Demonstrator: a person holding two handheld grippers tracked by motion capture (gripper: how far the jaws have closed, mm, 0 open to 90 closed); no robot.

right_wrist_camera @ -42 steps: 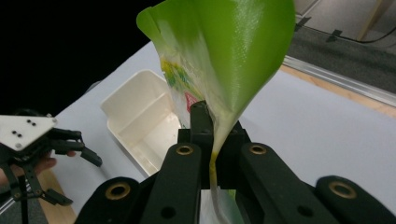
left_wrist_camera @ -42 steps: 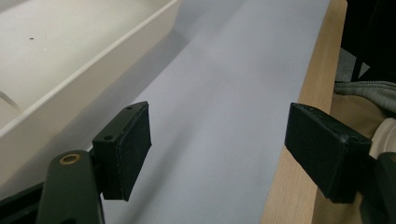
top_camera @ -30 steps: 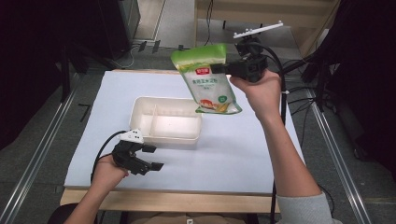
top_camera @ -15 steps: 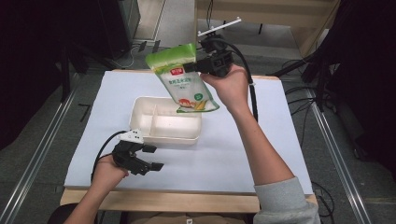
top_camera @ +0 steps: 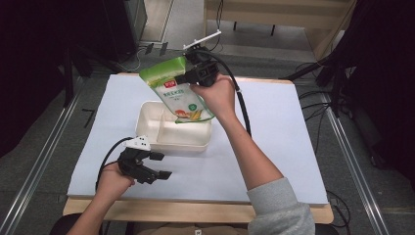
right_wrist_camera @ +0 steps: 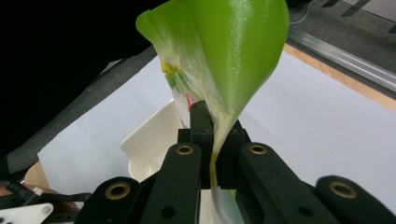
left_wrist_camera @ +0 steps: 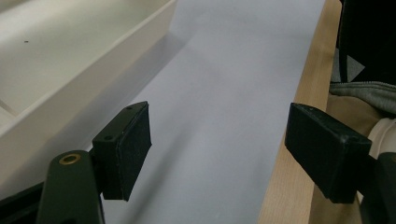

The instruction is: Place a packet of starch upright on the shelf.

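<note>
Hanging in the air over the back right part of the white divided tray [top_camera: 161, 139], the green snack bag [top_camera: 180, 95] is tilting down-left, pinched at its top edge by the right gripper [top_camera: 188, 77], jaws clamped tight on it. Meanwhile the left gripper [top_camera: 161, 165] is sitting with jaws wide apart, holding nothing, on the white table mat [top_camera: 274, 147] just in front of the tray.

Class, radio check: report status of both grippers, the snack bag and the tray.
Right gripper shut on green bag, hanging over white tray. Left gripper open, empty, beside tray's near wall. Nothing in the way.
</note>
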